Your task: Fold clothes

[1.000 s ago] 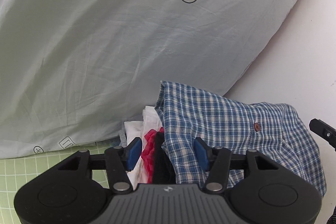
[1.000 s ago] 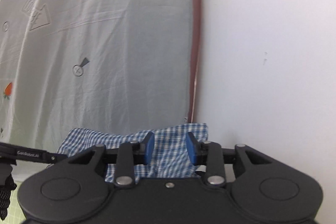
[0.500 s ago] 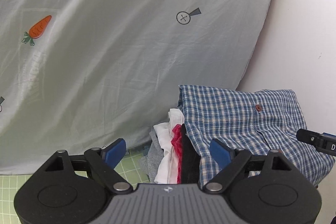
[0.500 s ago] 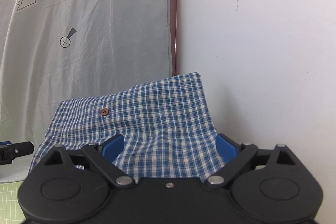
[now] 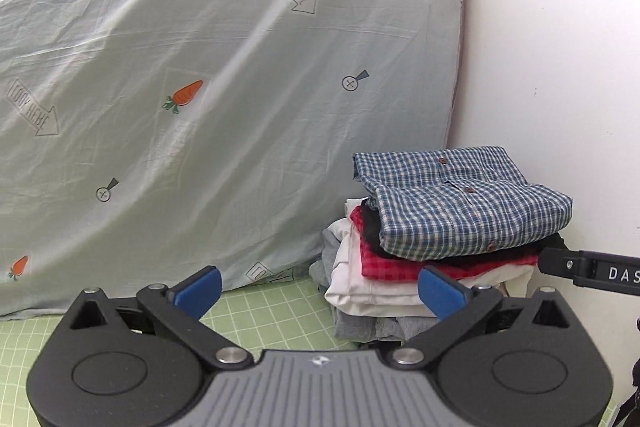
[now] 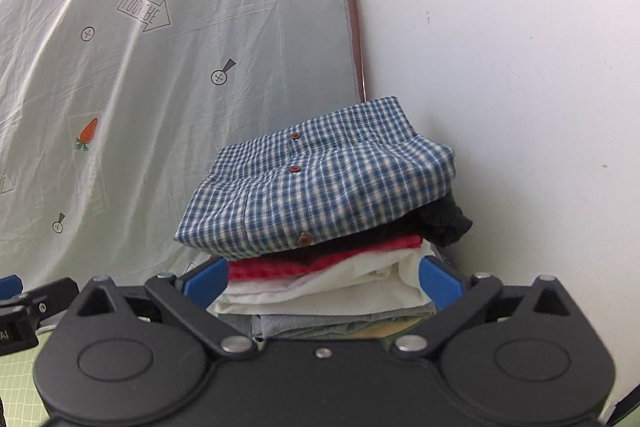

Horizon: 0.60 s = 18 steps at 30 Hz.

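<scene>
A folded blue-and-white checked shirt point(image 5: 460, 203) point(image 6: 320, 187) lies on top of a stack of folded clothes point(image 5: 400, 287) point(image 6: 320, 291) in the corner: black, red checked, white and grey layers. My left gripper point(image 5: 318, 291) is open, held back from the stack's left side with nothing between its blue pads. My right gripper point(image 6: 320, 279) is open too, in front of the stack, its pads standing either side of the white layers without touching them. The right gripper's body point(image 5: 588, 269) shows at the right edge of the left wrist view.
A pale green sheet point(image 5: 200, 87) point(image 6: 160, 87) with carrot and arrow prints hangs behind and left of the stack. A white wall point(image 5: 560, 67) point(image 6: 500, 67) closes the right side. A green gridded mat point(image 5: 260, 311) covers the surface under the stack.
Both grippers opened, let go of the checked shirt and drew back from the stack. The shirt now rests folded on top.
</scene>
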Tool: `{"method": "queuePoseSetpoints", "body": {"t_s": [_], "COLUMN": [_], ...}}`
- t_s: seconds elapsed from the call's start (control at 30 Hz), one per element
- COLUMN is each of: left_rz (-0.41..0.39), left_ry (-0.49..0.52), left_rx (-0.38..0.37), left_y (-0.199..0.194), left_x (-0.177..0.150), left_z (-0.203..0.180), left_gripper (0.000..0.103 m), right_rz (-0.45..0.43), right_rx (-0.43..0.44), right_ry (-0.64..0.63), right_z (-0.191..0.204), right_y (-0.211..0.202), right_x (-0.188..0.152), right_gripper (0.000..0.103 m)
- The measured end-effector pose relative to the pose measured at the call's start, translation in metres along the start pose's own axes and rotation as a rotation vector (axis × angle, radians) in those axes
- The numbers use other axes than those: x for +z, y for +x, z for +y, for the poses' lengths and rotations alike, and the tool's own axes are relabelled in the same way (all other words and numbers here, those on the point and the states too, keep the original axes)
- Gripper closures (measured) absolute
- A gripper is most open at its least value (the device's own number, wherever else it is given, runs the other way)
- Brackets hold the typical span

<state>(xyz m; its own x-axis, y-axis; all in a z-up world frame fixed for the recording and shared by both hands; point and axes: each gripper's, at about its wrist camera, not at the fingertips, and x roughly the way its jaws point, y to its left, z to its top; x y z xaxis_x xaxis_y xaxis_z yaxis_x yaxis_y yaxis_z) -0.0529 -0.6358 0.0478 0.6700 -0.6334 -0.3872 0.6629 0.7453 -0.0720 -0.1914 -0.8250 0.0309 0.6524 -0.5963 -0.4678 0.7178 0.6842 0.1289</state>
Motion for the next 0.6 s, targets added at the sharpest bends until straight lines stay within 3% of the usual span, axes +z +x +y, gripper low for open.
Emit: {"method": "queuePoseSetpoints", "body": {"t_s": [0.07,0.17,0.3,0.6], "left_rz": [0.043,0.126,0.147,0.238], "left_ry": [-0.018,-0.012,0.036,0.075], "left_rx": [-0.023,-0.042,-0.05,-0.101], "left_y": [-0.011,-0.03,-0.059,-0.102], "left_x": [-0.014,-0.029,-0.051,-0.086], "left_z": [0.008,0.018,0.028,0.045], "left_gripper": [0.0,0.0,0.0,0.0], "right_rz": [-0.005,0.033,0.065,0.174], "right_rx": [0.008,-0.057,-0.091,-0.105], "right_ry": [-0.002,-0.029,-0.057,0.013], "right_z": [0.005,0.016,0.03,0.046], "right_y": [-0.021,-0.052,-0.086,-0.138], "right_x": [-0.019,-0.043,-0.076,-0.134], "right_gripper": [0.0,0.001,0.0,0.0]}}
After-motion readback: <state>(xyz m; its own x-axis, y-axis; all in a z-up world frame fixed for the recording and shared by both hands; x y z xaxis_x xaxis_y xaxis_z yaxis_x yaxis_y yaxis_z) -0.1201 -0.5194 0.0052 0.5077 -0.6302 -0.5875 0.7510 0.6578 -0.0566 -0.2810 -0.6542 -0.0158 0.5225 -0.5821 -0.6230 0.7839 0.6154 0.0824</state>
